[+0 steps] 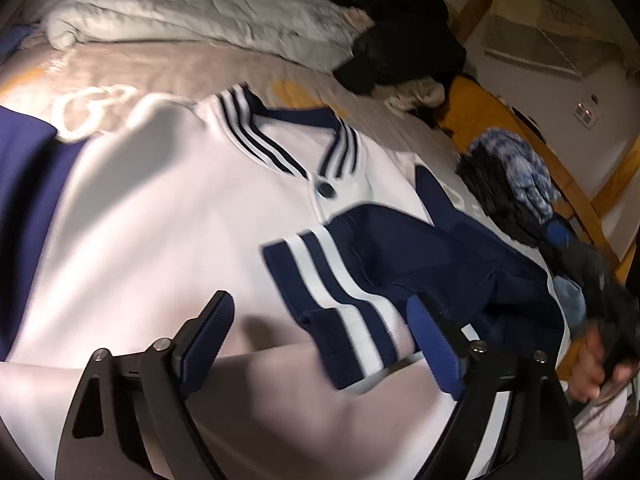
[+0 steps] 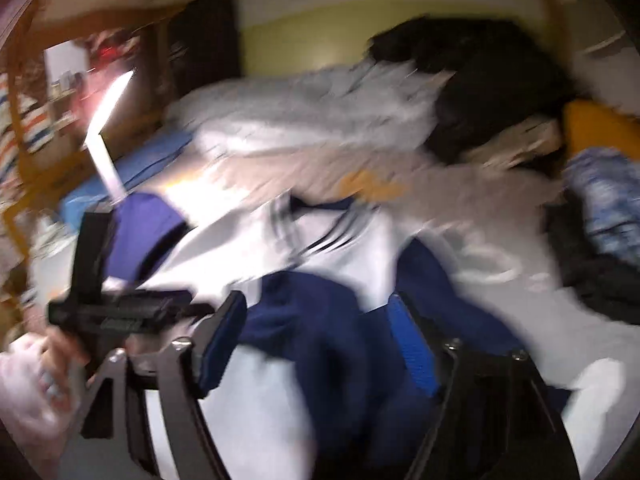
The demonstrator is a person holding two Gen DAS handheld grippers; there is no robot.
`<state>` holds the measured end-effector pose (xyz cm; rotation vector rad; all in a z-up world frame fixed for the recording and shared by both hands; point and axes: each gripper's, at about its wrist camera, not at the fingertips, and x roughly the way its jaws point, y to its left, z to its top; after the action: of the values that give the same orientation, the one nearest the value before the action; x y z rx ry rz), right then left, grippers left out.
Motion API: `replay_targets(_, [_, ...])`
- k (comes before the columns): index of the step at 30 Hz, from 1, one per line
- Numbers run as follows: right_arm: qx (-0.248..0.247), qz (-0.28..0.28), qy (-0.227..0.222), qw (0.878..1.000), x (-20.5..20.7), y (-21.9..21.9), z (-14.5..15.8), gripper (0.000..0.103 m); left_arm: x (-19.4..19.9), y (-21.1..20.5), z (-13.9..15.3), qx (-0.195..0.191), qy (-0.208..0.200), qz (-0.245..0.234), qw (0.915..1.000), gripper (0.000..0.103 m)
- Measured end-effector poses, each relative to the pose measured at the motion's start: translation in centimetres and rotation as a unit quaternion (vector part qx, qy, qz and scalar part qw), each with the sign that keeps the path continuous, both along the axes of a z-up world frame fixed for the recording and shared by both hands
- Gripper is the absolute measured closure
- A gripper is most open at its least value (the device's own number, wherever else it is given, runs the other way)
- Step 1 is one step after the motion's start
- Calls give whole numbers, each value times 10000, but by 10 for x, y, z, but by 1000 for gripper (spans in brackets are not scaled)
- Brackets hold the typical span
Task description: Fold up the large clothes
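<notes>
A white varsity jacket [image 1: 168, 220] with navy sleeves and a striped collar [image 1: 256, 132] lies front-up on the bed. Its right navy sleeve [image 1: 420, 256] is folded across the chest, with the striped cuff [image 1: 332, 300] between the fingers of my left gripper [image 1: 320, 320], which is open just above the jacket. The other navy sleeve [image 1: 24, 184] lies out at the left. My right gripper [image 2: 316, 320] is open over the folded navy sleeve [image 2: 320, 344]; this view is blurred. The jacket collar [image 2: 316, 228] shows beyond it.
A crumpled white duvet [image 1: 180, 12] and black clothes [image 1: 400, 40] lie at the head of the bed. A blue patterned garment pile [image 1: 508, 176] sits at the right edge by the wooden bed frame [image 1: 576, 196]. The other hand-held gripper [image 2: 116, 308] shows at the left.
</notes>
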<state>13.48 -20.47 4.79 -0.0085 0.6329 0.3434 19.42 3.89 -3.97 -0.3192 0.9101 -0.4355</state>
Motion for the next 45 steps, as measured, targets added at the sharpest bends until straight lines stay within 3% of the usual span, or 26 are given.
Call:
replay_targets(3, [-212, -599, -74, 9980, 12, -15, 2, 31, -1, -10, -4, -4, 22, -170, 9999, 34])
replay_targets(4, [-292, -786, -100, 9964, 17, -19, 0, 31, 0, -10, -6, -68, 62, -232, 9997, 53])
replay_targets(7, [-444, -1083, 20, 9931, 28, -28, -8, 30, 2, -11, -9, -20, 128, -271, 9995, 90])
replay_targets(10, [-450, -1204, 198, 9915, 37, -33, -18, 30, 0, -2, -5, 29, 76, -6, 10000, 95])
replay_targets(14, [-437, -1376, 256, 9892, 36, -49, -17, 30, -8, 12, 20, 787, -394, 595, 9943, 96])
replay_targets(17, [-608, -1512, 94, 9866, 34, -51, -13, 30, -16, 32, 42, 1472, -787, 1147, 9793, 98])
replay_targets(19, [-738, -1524, 25, 9856, 32, -50, -12, 30, -21, 44, 54, 1970, -1008, 1472, 9640, 98])
replay_targets(21, [-756, -1496, 37, 9858, 33, -50, -13, 30, -26, 52, 62, 2621, -1171, 1847, 9400, 98])
replay_targets(23, [-696, -1428, 128, 9872, 36, -50, -15, 30, -29, 62, 68, 2933, -1208, 2094, 9249, 98])
replay_targets(25, [-671, -1381, 203, 9879, 38, -49, -18, 30, -32, 75, 69, 2910, -1111, 2190, 9247, 98])
replay_targets(32, [-736, -1513, 324, 9852, 51, -50, -28, 31, -33, 72, 70, 2582, -1075, 1990, 9393, 95])
replay_targets(33, [-762, -1486, 345, 9854, 53, -49, -29, 35, -34, 69, 71, 2551, -1095, 1935, 9410, 94])
replay_targets(34, [-804, -1397, 370, 9862, 56, -46, -31, 46, -36, 65, 72, 2526, -1101, 1896, 9424, 89])
replay_targets(37, [-708, -1088, 451, 9905, 61, -39, -35, 58, -36, 61, 73, 2344, -1157, 1768, 9489, 66])
replay_targets(41, [-248, -547, 1009, 9931, 79, -32, -48, 61, -37, 53, 72, 2294, -1195, 1631, 9521, 64])
replay_targets(45, [-323, -435, 1418, 9884, 92, -24, -71, 62, -37, 43, 68, 2389, -1202, 1475, 9522, 61])
